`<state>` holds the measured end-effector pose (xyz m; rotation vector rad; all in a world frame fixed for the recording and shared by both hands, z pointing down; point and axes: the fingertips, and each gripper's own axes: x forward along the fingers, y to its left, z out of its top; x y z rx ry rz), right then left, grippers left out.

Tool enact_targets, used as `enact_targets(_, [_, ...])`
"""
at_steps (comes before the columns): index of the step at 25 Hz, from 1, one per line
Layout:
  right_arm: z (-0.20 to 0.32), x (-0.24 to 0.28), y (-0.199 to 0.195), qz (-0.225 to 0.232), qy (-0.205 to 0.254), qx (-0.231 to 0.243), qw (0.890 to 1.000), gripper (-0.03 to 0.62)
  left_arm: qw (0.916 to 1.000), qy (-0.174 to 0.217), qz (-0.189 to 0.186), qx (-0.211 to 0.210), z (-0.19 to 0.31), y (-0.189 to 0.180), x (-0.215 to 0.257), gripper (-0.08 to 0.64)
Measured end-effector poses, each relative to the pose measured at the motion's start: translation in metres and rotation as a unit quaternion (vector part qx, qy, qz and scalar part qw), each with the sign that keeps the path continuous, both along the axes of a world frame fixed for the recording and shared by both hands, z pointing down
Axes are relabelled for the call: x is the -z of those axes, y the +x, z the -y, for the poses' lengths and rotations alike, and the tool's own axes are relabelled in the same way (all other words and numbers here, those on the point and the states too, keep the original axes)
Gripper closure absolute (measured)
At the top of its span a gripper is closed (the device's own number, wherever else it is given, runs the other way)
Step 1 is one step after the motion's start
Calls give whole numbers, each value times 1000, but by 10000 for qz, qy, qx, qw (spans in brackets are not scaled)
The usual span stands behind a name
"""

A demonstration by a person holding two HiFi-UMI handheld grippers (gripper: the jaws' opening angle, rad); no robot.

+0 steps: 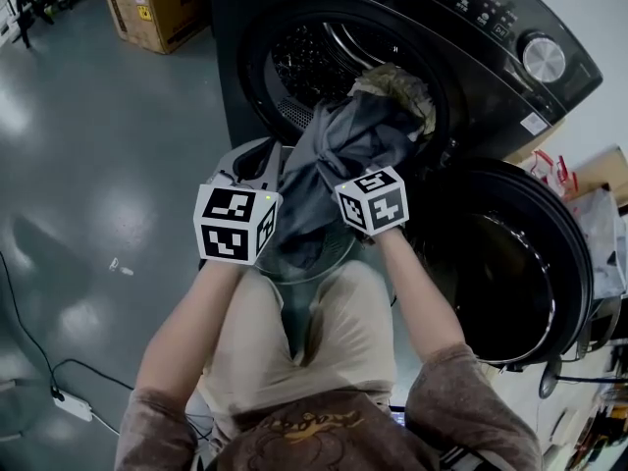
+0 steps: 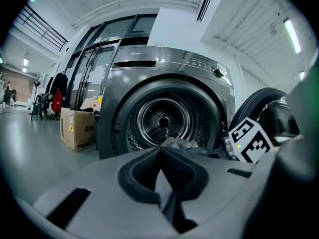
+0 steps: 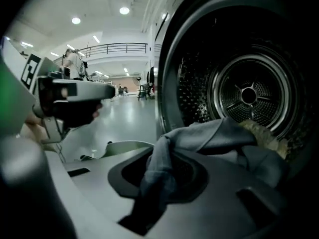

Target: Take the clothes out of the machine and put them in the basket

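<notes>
A dark front-loading washing machine (image 1: 471, 27) stands with its door (image 1: 510, 263) swung open to the right. A grey garment (image 1: 334, 140) hangs out of the drum (image 1: 314, 62), with a tan furry piece (image 1: 397, 86) behind it at the opening. My right gripper (image 3: 162, 151) is shut on a fold of the grey garment (image 3: 219, 133), just in front of the drum mouth. My left gripper (image 2: 160, 151) is shut with nothing in it, held beside the garment on the left (image 1: 257, 157). A pale basket rim (image 1: 324, 263) shows below the hanging cloth.
A cardboard box (image 1: 157, 3) sits on the grey floor left of the machine. A cable and power strip (image 1: 74, 405) lie on the floor at lower left. Bags and clutter (image 1: 599, 214) crowd the space right of the door. The person's knees are under both grippers.
</notes>
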<state>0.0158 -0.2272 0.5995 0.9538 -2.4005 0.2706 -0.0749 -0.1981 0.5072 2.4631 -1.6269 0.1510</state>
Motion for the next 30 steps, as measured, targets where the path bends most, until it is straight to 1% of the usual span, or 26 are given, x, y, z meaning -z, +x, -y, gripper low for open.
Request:
enact_targets(2, [-26, -2, -13, 172, -151, 282, 9993, 528, 10000, -3, 27, -9, 1, 1, -1, 555])
enact_targets(5, [-65, -10, -34, 114, -264, 796, 9964, 528, 10000, -2, 54, -17, 1, 2, -1, 555])
enact_targets(7, [-91, -16, -46, 44, -382, 1155, 9926, 528, 10000, -1, 62, -14, 1, 3, -1, 555])
enact_targets(9, [-118, -21, -58, 87, -580, 1562, 9860, 526, 10000, -4, 66, -3, 1, 3, -1, 555])
enact_targets(10, [-130, -24, -64, 76, -613, 1749, 9826, 525, 10000, -12, 69, 7, 1, 2, -2, 555])
enact_targets(11, [-137, -27, -67, 10, -555, 1863, 9809, 520, 10000, -21, 71, 16, 1, 2, -2, 555])
enact_targets(12, [-138, -30, -68, -106, -428, 1873, 9813, 511, 10000, -27, 73, 21, 1, 2, -2, 555])
enact_targets(13, [-135, -34, -65, -232, -303, 1791, 9831, 493, 10000, -31, 74, 22, 1, 2, -2, 555])
enact_targets(14, [-128, -37, -60, -307, -241, 1651, 9855, 452, 10000, -33, 77, 19, 1, 2, -2, 555])
enact_targets(15, [-121, -39, -53, -297, -237, 1477, 9883, 411, 10000, -33, 79, 15, 0, 3, -2, 555])
enact_targets(16, [-113, -37, -47, -223, -239, 1285, 9912, 391, 10000, -33, 81, 11, 0, 2, -2, 555])
enact_targets(19, [-89, -15, -27, 1, 21, 749, 9972, 379, 10000, -31, 84, -1, 0, 2, -2, 555])
enact_targets(21, [-74, -3, -15, 138, 217, 423, 9988, 379, 10000, -36, 78, -20, 0, 2, -3, 555])
enact_targets(24, [-59, -1, 0, 237, 320, 8, 9992, 379, 9999, -82, -15, -150, 1, 8, -5, 555])
enact_targets(26, [-56, -9, 6, 203, 314, -125, 9992, 380, 9991, -164, -249, -293, 3, 14, -5, 555])
enact_targets(28, [-57, -16, 8, 222, 292, -168, 9992, 385, 9968, -265, -604, -461, 6, 20, -3, 555])
enact_targets(30, [-59, -18, 11, 284, 306, -195, 9989, 390, 9948, -247, -745, -654, 12, 27, 2, 555])
